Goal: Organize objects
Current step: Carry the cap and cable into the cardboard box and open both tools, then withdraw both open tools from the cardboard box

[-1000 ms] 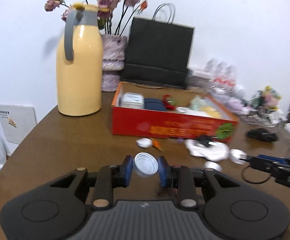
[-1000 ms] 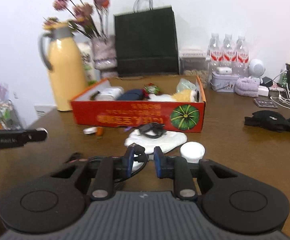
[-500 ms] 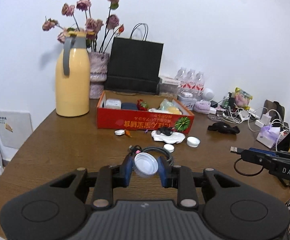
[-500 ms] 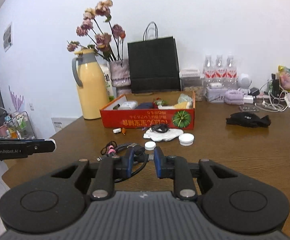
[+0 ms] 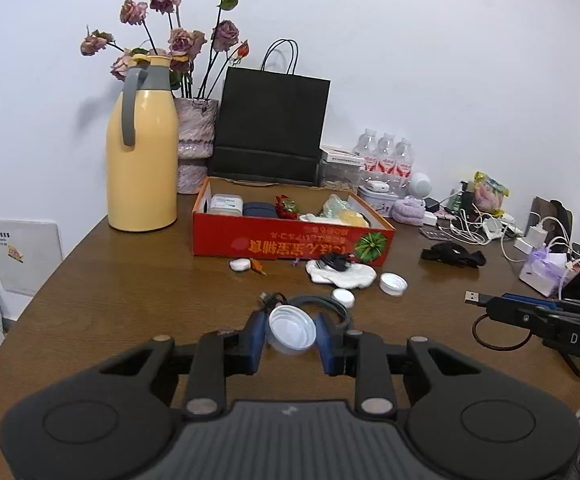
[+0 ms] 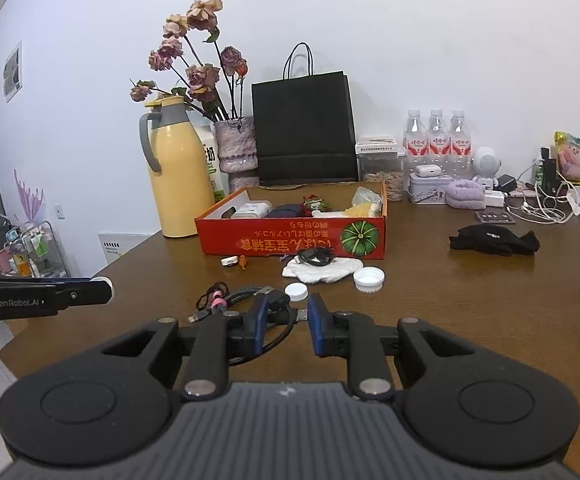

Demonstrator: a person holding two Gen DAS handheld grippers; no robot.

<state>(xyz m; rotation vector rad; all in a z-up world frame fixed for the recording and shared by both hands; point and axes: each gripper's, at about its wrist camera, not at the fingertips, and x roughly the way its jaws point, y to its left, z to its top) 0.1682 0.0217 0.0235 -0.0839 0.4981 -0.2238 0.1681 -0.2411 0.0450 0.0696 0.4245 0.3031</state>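
My left gripper [image 5: 292, 332] is shut on a small white bottle cap [image 5: 292, 336], held open side forward above the brown table [image 5: 130, 300]. In the right wrist view my right gripper [image 6: 288, 316] is shut on a black USB cable [image 6: 280, 312]. Its metal plug [image 5: 473, 297] sticks out past the tip in the left wrist view, with a loop hanging below. The red cardboard box [image 5: 290, 245] holding several items stands further back, in front of both grippers.
On the table near the box lie a white cloth [image 6: 322, 270], two white lids [image 6: 369, 279], a tied cable bundle [image 6: 226, 300] and a black glove [image 6: 494, 240]. A yellow jug [image 5: 142, 168], a flower vase, a black paper bag [image 5: 270, 128], bottles and chargers stand behind.
Both grippers have drawn back and risen from the red box, so the box looks smaller and more table shows. The cap and the cable stay gripped.
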